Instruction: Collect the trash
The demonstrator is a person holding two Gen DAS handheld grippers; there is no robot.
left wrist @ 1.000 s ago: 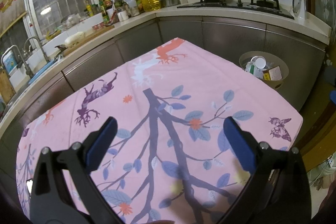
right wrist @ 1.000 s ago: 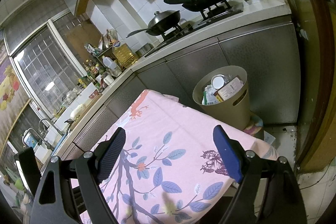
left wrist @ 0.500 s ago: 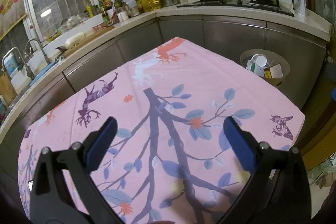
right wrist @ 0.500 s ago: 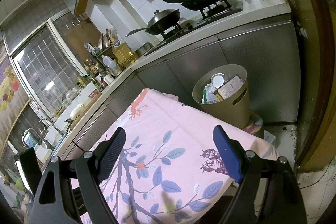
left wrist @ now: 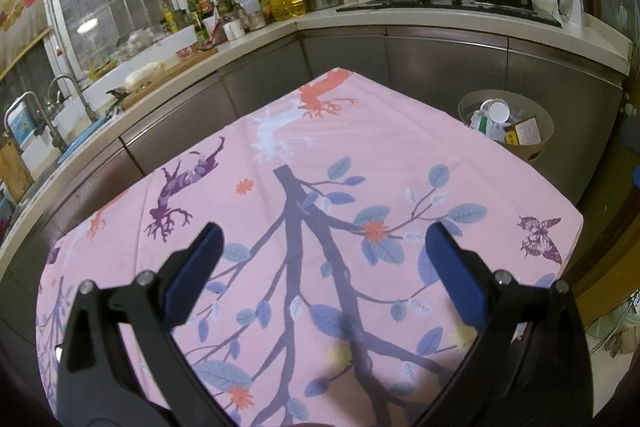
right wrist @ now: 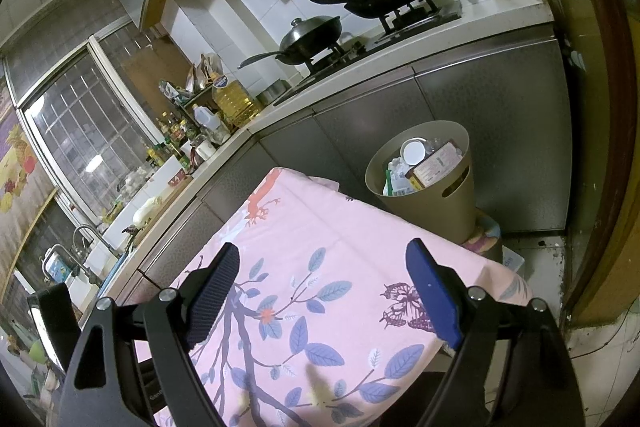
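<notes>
Blue-padded, the left tool (left wrist: 322,247) and right tool (right wrist: 322,267) both hover spread wide and empty over the pink-clothed worktop (left wrist: 400,147), barely shifted from a second ago. No litter shows on it; the trash sits in the beige bin (right wrist: 448,203) beyond its far edge, so collecting looks finished.

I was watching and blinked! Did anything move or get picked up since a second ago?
Almost nothing changed. The left gripper and right gripper are both open and empty as before, hovering over the pink tablecloth; the views shifted only a hair. The bin is still full of trash, and nothing was grabbed or dropped.
</notes>
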